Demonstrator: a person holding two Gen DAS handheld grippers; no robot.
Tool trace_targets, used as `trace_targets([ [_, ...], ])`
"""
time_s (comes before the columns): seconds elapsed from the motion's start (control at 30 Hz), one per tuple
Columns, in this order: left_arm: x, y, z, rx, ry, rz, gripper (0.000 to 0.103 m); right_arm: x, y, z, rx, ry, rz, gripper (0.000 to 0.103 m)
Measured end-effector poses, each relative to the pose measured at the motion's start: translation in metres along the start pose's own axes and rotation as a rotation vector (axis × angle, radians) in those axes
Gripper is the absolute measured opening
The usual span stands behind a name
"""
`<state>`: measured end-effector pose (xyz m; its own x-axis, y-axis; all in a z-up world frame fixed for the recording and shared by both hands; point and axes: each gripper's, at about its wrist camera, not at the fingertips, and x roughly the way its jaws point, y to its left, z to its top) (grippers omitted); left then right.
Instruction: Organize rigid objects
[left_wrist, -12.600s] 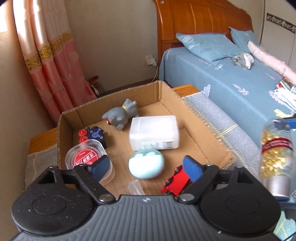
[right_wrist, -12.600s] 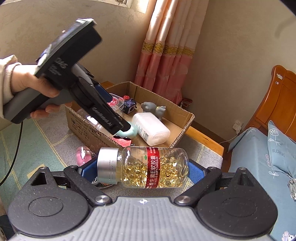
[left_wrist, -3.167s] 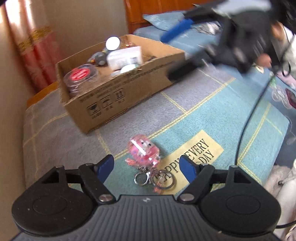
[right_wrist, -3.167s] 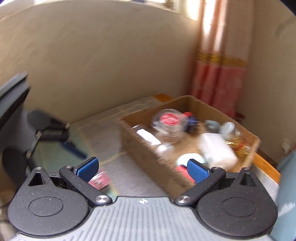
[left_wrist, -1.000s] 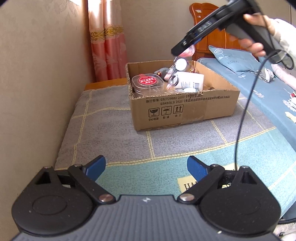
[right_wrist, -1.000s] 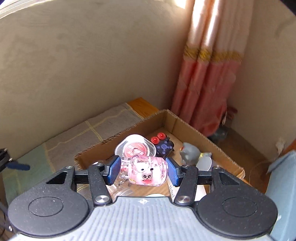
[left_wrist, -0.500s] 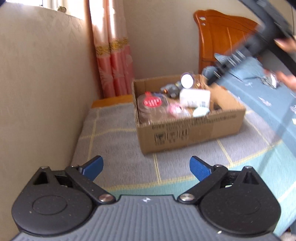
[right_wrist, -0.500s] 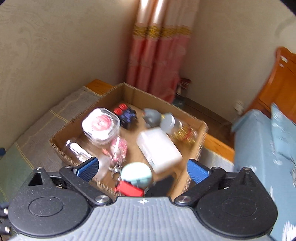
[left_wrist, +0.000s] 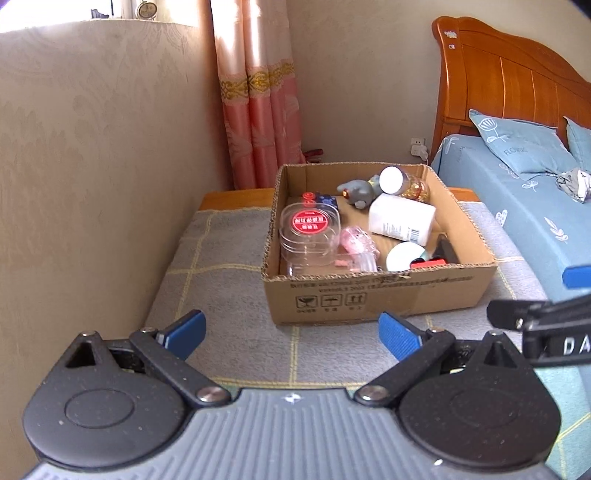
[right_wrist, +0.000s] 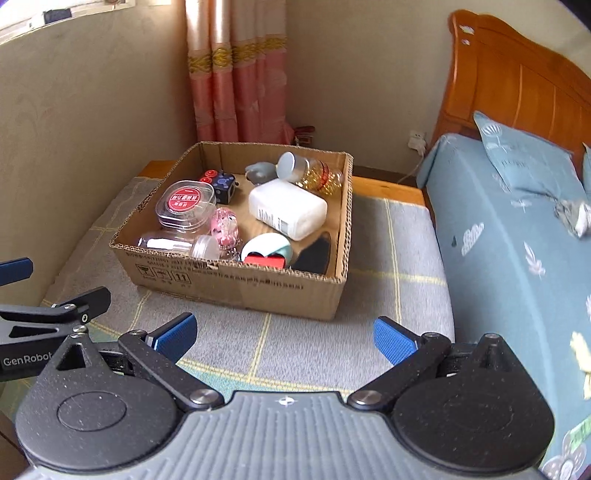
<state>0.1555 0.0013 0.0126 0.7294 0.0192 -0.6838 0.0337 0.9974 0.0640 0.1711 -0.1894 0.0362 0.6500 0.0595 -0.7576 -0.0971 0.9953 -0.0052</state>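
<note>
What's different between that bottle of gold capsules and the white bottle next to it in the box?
The capsule bottle is clear, showing golden capsules, with a red label band and a silver cap; the white bottle is opaque, with a printed label. The capsule bottle is round and sits by the far wall; the white bottle looks flatter and nearer the middle. Both lie on their sides inside the cardboard box.

The pink pig toy (right_wrist: 224, 226) now lies in the box (right_wrist: 236, 280), and the right gripper (right_wrist: 283, 339) is back, jaws wide apart and empty.

Left gripper (left_wrist: 291, 330) fingers spread wide, empty. Right gripper (right_wrist: 283, 336) likewise, side by side, level.
</note>
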Motion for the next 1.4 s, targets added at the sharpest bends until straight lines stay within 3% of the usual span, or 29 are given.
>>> trace_targets([
  [0.13,-0.005,-0.005,-0.002,-0.001,0.005,-0.001,0.100,-0.005,0.000,-0.008,0.021,-0.018,-0.033,0.103],
  [1.4,-0.014,-0.008,0.002,-0.021,0.000,0.031,0.100,-0.011,-0.004,-0.010,0.045,-0.054,-0.059,0.103],
])
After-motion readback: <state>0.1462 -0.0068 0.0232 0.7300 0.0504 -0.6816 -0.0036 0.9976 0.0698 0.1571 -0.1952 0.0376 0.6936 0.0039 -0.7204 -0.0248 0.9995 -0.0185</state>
